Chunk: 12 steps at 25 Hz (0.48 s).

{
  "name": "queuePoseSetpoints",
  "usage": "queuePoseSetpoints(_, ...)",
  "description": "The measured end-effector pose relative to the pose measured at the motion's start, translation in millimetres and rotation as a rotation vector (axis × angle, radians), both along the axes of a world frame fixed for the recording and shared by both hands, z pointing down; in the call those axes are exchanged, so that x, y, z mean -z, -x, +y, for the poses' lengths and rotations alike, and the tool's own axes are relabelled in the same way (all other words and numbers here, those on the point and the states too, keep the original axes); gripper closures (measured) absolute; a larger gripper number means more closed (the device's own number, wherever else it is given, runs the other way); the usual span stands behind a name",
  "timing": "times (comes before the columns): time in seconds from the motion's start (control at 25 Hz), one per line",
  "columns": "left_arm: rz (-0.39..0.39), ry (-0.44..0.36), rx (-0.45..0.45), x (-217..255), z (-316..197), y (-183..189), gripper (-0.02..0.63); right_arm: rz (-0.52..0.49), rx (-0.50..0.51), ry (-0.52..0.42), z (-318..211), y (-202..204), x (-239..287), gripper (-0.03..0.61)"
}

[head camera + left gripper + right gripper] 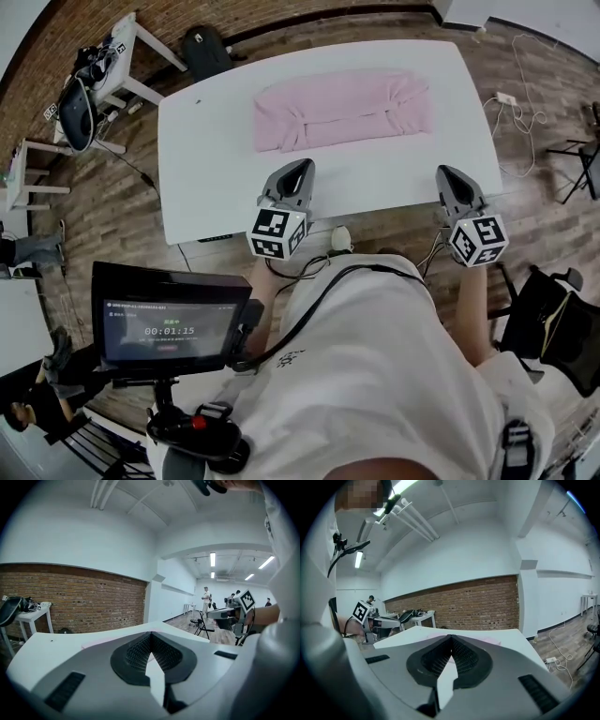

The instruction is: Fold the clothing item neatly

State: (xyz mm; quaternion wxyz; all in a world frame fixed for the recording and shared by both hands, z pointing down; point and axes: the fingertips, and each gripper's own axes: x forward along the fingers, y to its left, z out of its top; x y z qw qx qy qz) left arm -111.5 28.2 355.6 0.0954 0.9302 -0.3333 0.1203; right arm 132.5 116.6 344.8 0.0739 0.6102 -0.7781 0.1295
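I hold the grey left gripper [302,169] and the grey right gripper [442,174] side by side at the near edge of the white rectangular table [206,159]. Each has its jaws pressed together with nothing between them. Both point out across the tabletop toward the red brick wall [93,597]. The pink fabric clothing item [342,111] lies folded into a wide, slightly rumpled rectangle on the far half of the table, apart from both grippers and touched by neither. A dark monitor screen [169,328] sits at my lower left, beside my white shirt [375,366].
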Motion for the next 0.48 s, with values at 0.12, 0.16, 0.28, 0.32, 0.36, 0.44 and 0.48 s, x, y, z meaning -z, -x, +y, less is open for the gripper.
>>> queuePoseSetpoints(0.12,0.009,0.013,-0.002,4,19,-10,0.612,0.009,-0.002,-0.011,16,-17,8,0.575)
queuePoseSetpoints(0.16,0.005,0.015,0.000,5,26,-14,0.612,0.011,0.002,-0.014,22,-22,10,0.575)
queuePoseSetpoints(0.28,-0.018,0.015,0.012,4,54,-27,0.612,0.018,0.031,-0.011,48,-30,7,0.575)
queuePoseSetpoints(0.32,-0.019,0.015,0.018,3,68,-34,0.612,0.018,0.044,-0.012,61,-34,5,0.575)
queuePoseSetpoints(0.36,-0.016,0.016,0.024,3,85,-42,0.612,0.013,0.056,-0.016,76,-39,3,0.575)
queuePoseSetpoints(0.44,-0.009,0.017,0.030,2,124,-58,0.612,-0.003,0.079,-0.030,109,-48,1,0.575)
queuePoseSetpoints(0.48,-0.011,0.017,0.030,2,139,-63,0.612,-0.008,0.091,-0.036,120,-49,1,0.575)
